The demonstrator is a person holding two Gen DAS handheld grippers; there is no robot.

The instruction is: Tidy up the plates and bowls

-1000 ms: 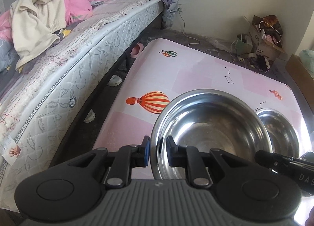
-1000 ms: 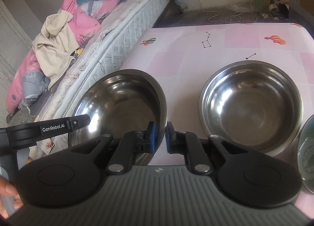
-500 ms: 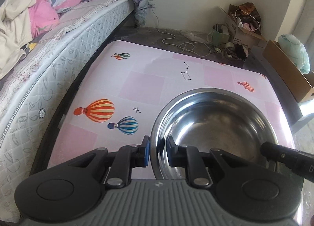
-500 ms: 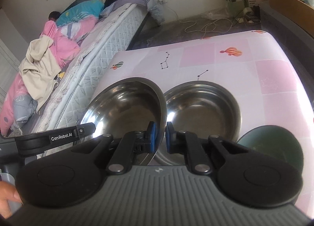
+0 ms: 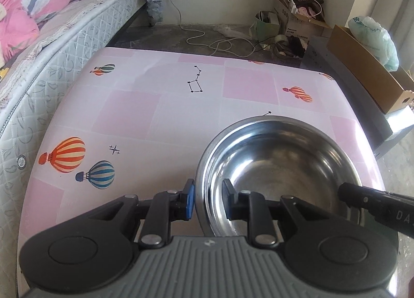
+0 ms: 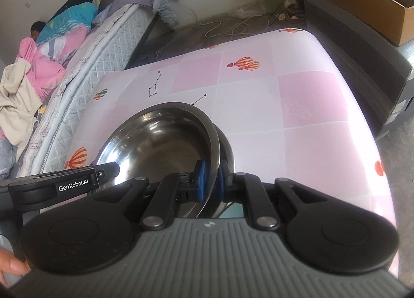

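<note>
A large steel bowl [image 5: 279, 168] sits in a second steel bowl [image 6: 227, 153], whose rim shows just beyond it in the right wrist view. The top bowl [image 6: 160, 148] also fills the middle of that view. My left gripper [image 5: 208, 199] straddles the bowl's left rim with its jaws slightly apart. My right gripper [image 6: 210, 181] is shut on the bowl's right rim. Both stand on the pink table [image 5: 160, 106]. A green bowl edge [image 6: 234, 211] peeks under my right gripper.
A bed [image 5: 64, 39] with a quilted mattress runs along the table's left side. Cardboard boxes [image 5: 362, 65] and clutter stand on the floor beyond the table's far right. Cables [image 5: 217, 42] lie on the floor behind the table.
The large bowl has moved right over the second bowl and now nests in it. The left gripper's jaws have parted a little from the rim.
</note>
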